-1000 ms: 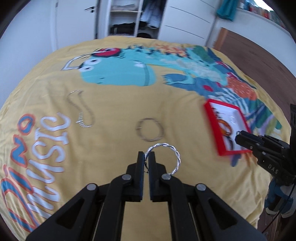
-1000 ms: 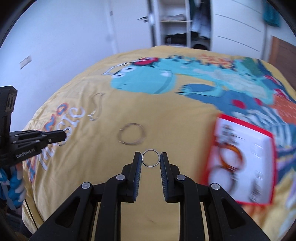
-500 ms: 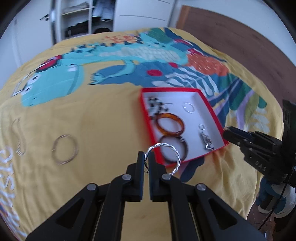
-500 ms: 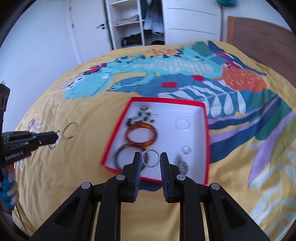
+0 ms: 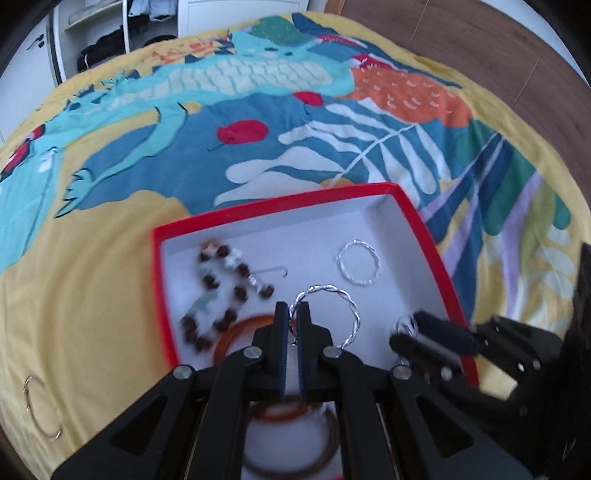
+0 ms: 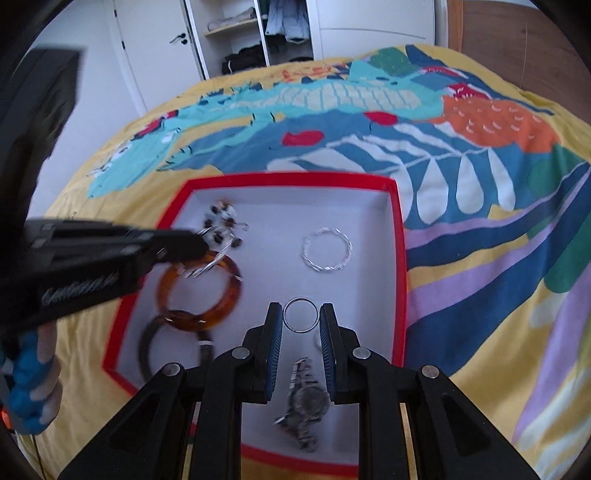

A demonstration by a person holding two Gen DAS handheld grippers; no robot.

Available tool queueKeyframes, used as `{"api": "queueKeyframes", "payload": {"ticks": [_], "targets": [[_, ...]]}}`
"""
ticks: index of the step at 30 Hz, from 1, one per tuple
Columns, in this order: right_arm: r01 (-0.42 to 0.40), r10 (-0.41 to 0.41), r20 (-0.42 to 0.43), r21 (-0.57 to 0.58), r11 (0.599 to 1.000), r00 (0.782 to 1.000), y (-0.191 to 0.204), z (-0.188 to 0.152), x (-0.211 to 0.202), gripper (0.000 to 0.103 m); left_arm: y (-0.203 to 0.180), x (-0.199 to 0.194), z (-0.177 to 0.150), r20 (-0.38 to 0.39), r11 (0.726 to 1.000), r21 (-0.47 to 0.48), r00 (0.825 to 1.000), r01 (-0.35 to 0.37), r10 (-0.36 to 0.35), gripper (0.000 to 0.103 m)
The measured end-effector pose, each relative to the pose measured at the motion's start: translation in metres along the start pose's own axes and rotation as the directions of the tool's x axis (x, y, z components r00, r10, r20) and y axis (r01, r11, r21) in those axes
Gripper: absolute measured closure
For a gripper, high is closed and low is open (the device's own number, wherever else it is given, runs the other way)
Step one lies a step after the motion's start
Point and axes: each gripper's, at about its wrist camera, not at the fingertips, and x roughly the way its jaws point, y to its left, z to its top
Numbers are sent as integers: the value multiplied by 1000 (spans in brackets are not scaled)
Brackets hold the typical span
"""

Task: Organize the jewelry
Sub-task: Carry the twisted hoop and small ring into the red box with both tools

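A red box with a white inside (image 5: 413,206) (image 6: 399,229) lies on the bedspread. My left gripper (image 5: 291,317) is shut on a twisted silver bangle (image 5: 351,306) and holds it over the box; it also shows in the right wrist view (image 6: 192,247). My right gripper (image 6: 301,315) is shut on a thin silver ring (image 6: 301,300) over the box's near right part; it shows in the left wrist view (image 5: 406,332). Inside lie another twisted silver bangle (image 5: 357,266) (image 6: 327,254), a beaded piece (image 5: 221,291), an amber bangle (image 6: 221,310), a dark bangle (image 6: 147,343) and a watch (image 6: 306,402).
The box sits on a yellow bedspread with a dinosaur print (image 6: 332,110). A thin wire hoop (image 5: 40,413) lies on the cloth left of the box. A wardrobe with open shelves (image 6: 258,33) stands beyond the bed. Wooden floor (image 5: 480,44) is on the right.
Both grippers have moved right, from above the loose jewellery on the cloth to above the red box, and come lower and closer to it. Each still holds its piece.
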Motion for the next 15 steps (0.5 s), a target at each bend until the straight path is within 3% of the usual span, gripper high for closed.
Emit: {"api": "queueKeyframes", "payload": {"ticks": [7,15], "targets": [[2,-6,-46,-79,997,999,-1,-7,17,83,0,33,7,-28,998,38,999,-40,41,99],[7,-13,-49,-112,994,999,1,-11,14,82,-1,34,6,-16,996,69,998,-55,57,98]]}}
